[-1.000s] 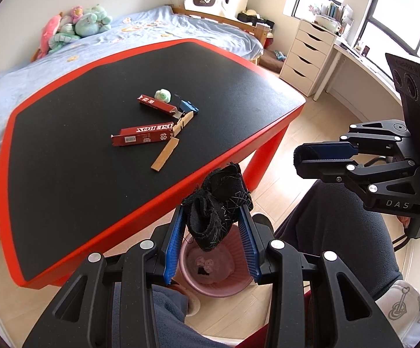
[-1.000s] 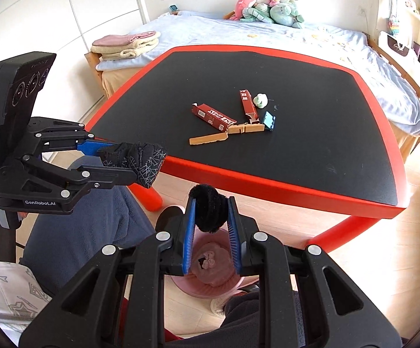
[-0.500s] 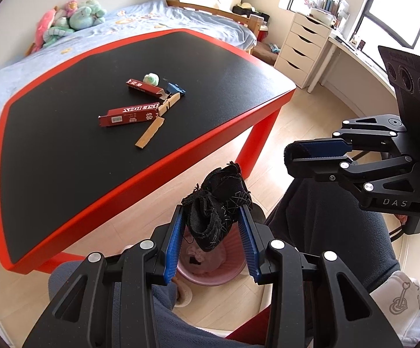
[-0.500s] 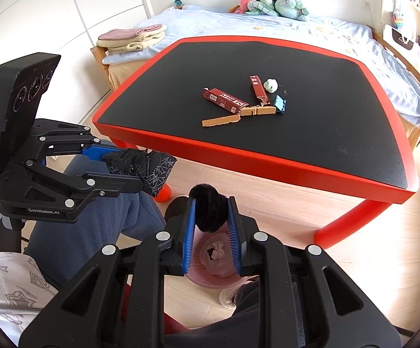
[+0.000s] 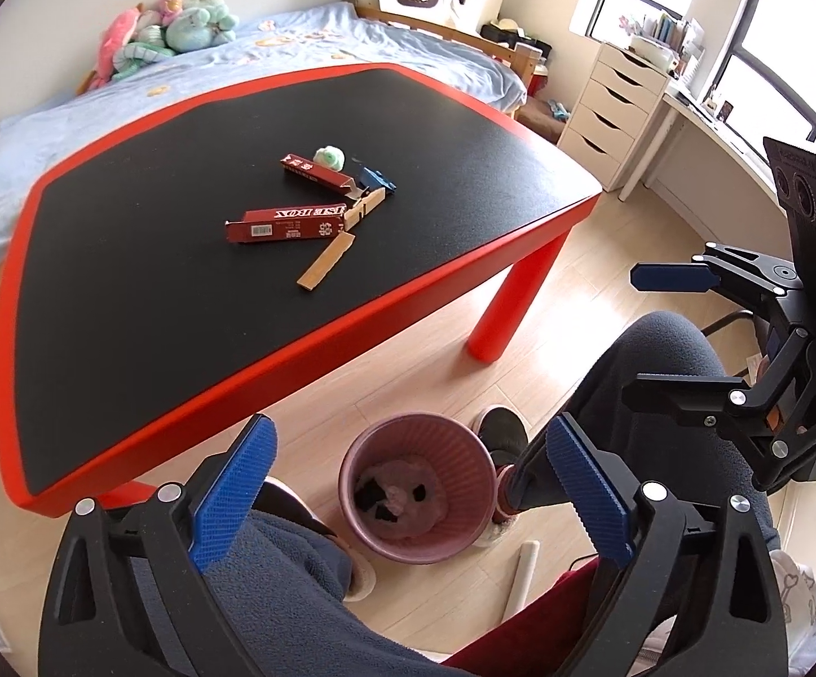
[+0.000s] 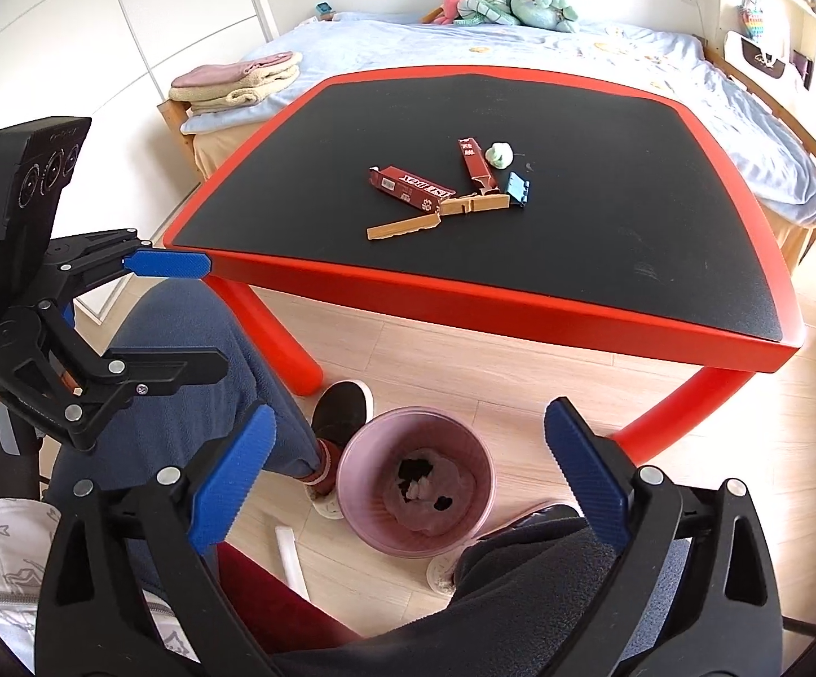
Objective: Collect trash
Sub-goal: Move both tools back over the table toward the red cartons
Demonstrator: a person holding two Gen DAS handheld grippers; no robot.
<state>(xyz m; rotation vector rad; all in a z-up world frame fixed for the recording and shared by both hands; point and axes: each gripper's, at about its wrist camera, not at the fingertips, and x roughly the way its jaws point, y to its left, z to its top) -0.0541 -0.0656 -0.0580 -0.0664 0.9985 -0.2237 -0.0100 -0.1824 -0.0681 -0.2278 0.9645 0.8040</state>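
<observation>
trash left to collect lies in a cluster on the table point(image 5: 126, 304), toward 12 o'clock from our knees: a long red box point(image 5: 286, 224), a shorter red box point(image 5: 316, 170) behind it, two cardboard strips point(image 5: 326, 266), a blue scrap point(image 5: 376, 176) and a small pale green wad point(image 5: 330, 157). they touch or overlap one another, so each grab must be chosen with care.

both tools hang above the pink bin point(image 5: 416, 493) on the floor, between our legs at 6 o'clock. the left tool point(image 5: 408, 499) stands wide with nothing between its blue pads; the right tool point(image 6: 405, 479) is equally wide and empty. dark bits sit on something pale inside the bin.

we judge the next step to be a reach back to the table. it would go best if we split the cluster: the left tool takes the long red box at 11 o'clock, closing across its narrow width, while the right tool takes the nearer cardboard strip at 1 o'clock. the strips lie flat, so we should come in low and pinch an edge. the green wad looks likely to roll if nudged.
</observation>
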